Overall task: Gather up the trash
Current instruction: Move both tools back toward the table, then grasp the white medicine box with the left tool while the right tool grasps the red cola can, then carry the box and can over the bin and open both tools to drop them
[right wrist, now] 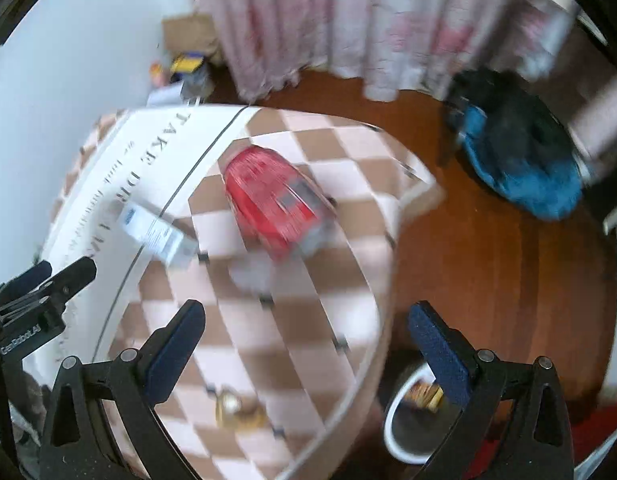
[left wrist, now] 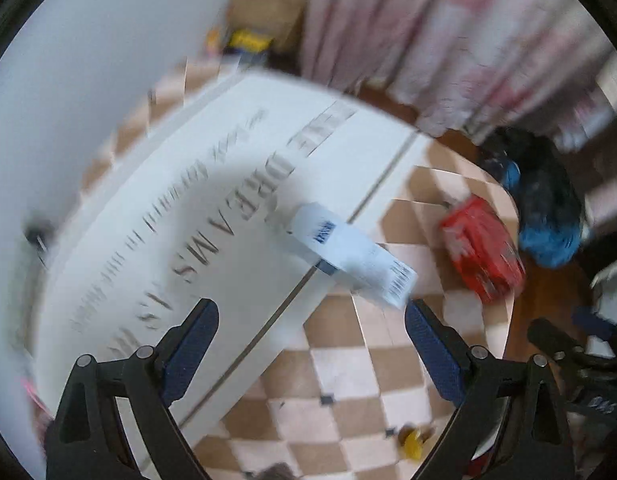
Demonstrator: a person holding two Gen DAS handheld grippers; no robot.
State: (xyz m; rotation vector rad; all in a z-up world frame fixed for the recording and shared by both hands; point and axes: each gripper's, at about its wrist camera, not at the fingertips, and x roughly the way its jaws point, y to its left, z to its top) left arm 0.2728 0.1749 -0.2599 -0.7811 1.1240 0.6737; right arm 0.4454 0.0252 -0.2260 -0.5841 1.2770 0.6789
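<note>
A white and blue carton lies on the table with the checkered cloth. It also shows in the right wrist view. A red packet lies to its right near the table's edge, and in the right wrist view. A small yellow wrapper lies near the front, and in the right wrist view. My left gripper is open and empty, just short of the carton. My right gripper is open and empty above the cloth, short of the red packet.
A white bin with yellow scraps stands on the wooden floor below the table's right edge. A blue and black bag lies on the floor. Pink curtains hang behind. A cardboard box stands in the corner.
</note>
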